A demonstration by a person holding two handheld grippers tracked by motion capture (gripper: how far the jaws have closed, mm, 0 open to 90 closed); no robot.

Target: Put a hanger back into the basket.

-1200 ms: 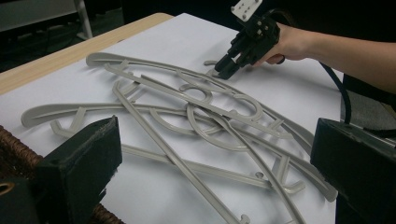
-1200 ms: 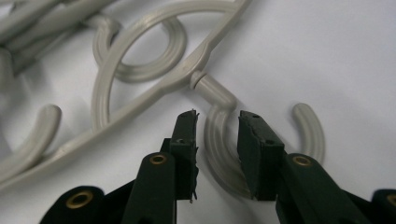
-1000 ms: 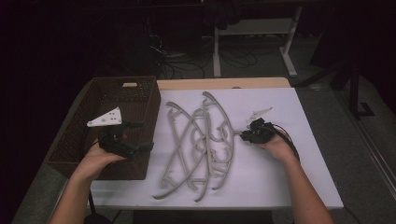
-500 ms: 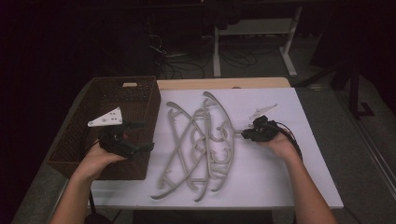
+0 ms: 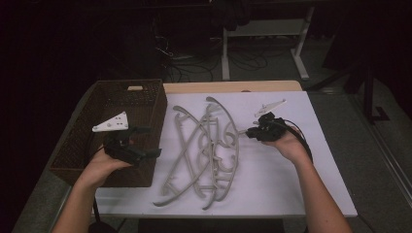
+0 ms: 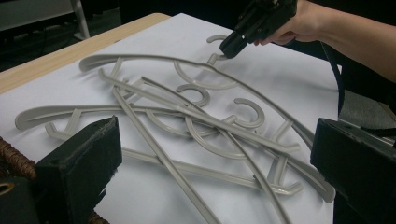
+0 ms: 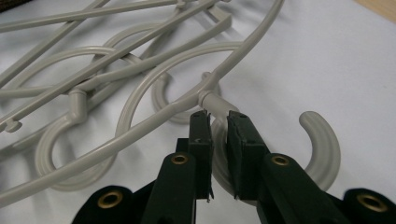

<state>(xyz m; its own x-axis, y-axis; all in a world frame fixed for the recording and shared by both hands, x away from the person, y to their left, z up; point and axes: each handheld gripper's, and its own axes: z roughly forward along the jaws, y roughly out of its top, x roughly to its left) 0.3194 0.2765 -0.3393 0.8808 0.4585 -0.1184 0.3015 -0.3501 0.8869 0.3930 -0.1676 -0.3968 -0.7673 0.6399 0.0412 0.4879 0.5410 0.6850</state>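
Several grey plastic hangers point(image 5: 204, 150) lie crossed in a loose pile on the white sheet. My right gripper point(image 5: 250, 133) is at the pile's right side, shut on the neck of one hanger's hook point(image 7: 322, 135); in the right gripper view the jaws point(image 7: 218, 114) pinch the stem just below the hanger's arch point(image 7: 140, 130). The left gripper view shows that gripper point(image 6: 231, 46) with its tip at the hook. My left gripper point(image 5: 143, 143) hovers over the right rim of the basket, jaws point(image 6: 217, 123) wide open with nothing between them, facing the pile point(image 6: 201, 121).
A dark wicker basket point(image 5: 160, 111) stands at the left of the table. The white sheet point(image 5: 291, 184) covers most of the wooden tabletop point(image 5: 233, 86). Behind the table are a desk frame and cables on the dark floor.
My right hand has risen a little, taking the gripped hook end of the hanger with it. The left hand has stayed in place.
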